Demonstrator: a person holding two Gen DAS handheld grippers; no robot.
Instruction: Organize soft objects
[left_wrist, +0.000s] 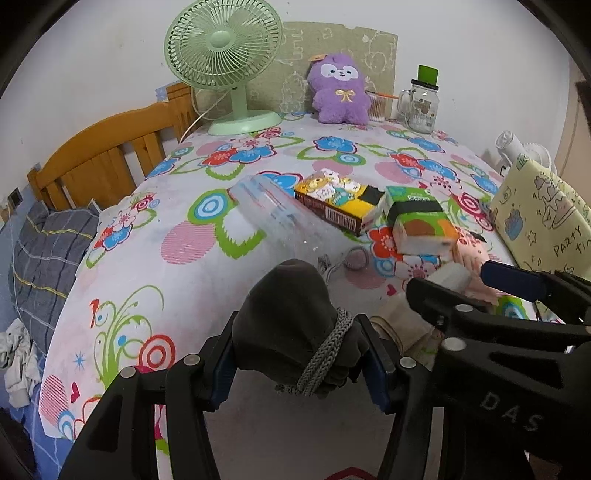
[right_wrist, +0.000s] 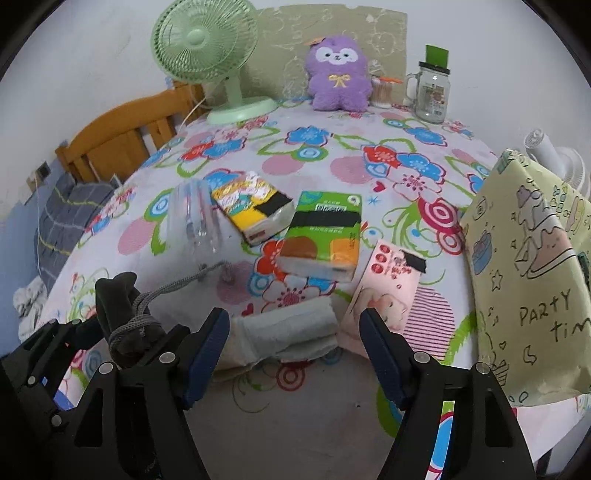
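Floral cloth (right_wrist: 314, 384) covers the table; a yellow gift bag (right_wrist: 524, 280) stands at the right. Near centre lies a folded grey towel (right_wrist: 284, 334), just between the right gripper (right_wrist: 295, 338)'s spread, untouching jaws. Left of it, the left gripper (left_wrist: 301, 356) clamps a dark drawstring pouch (left_wrist: 291, 314).

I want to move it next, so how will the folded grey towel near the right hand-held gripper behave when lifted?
The folded grey towel looks soft and floppy; its layers would probably sag or unfold if pinched at one edge. It seems light and unlikely to slip, given its fuzzy surface. It won't roll, lying flat on the floral tablecloth.
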